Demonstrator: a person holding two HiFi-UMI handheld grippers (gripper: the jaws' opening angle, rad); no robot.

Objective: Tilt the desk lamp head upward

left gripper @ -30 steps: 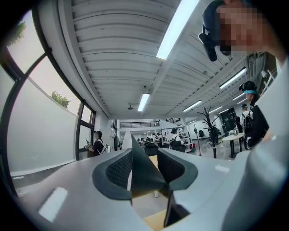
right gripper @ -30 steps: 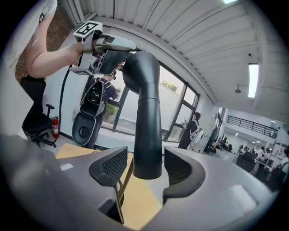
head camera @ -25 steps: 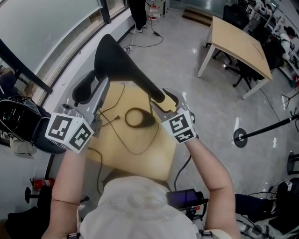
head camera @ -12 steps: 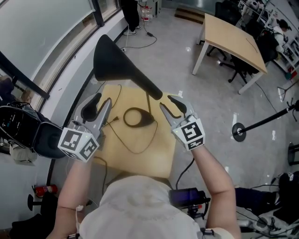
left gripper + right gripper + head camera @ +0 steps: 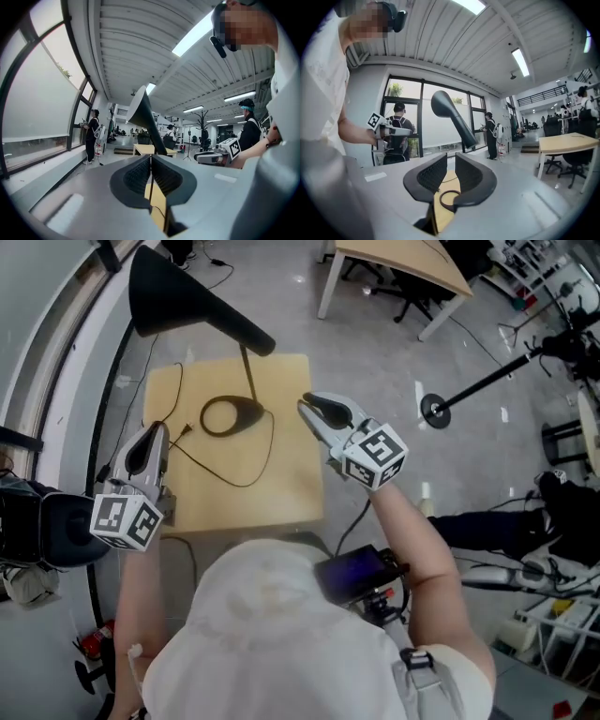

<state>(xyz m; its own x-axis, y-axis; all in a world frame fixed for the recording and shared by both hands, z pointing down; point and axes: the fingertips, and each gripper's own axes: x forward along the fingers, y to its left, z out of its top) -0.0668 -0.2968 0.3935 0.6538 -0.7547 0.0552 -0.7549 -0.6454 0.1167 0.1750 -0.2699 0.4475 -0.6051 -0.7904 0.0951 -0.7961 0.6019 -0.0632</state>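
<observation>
On the small wooden bench (image 5: 281, 486) stands the lamp (image 5: 246, 381), its ring-shaped base (image 5: 232, 415) set toward the far edge. A thin stem (image 5: 248, 371) rises from the base, and the black cone-shaped head (image 5: 173, 294) reaches out past the far-left corner, over the grey floor (image 5: 375, 343). A dark cord (image 5: 217, 470) loops from the base across the wood. Neither gripper touches the lamp. The left gripper (image 5: 150, 439) hangs over the bench's left edge, well apart from the head and pointing roughly level. Its jaws have just been closing and now stand together, pad against pad, with nothing gripped (its own view shows only the distant stem and head lined up beyond the seam). The right gripper (image 5: 311, 409) hovers at the bench's right edge, near the base but clear of it. Its jaws have just been closing too and stand a narrow slit apart, holding nothing; past them, its own view shows the bench top and the base ring. In that same view the head slopes, wide end higher than the narrow neck, in front of tall windows. Both marker cubes face the head camera, and the person's bare forearms run back from them to a white top at the bottom of the head view.
</observation>
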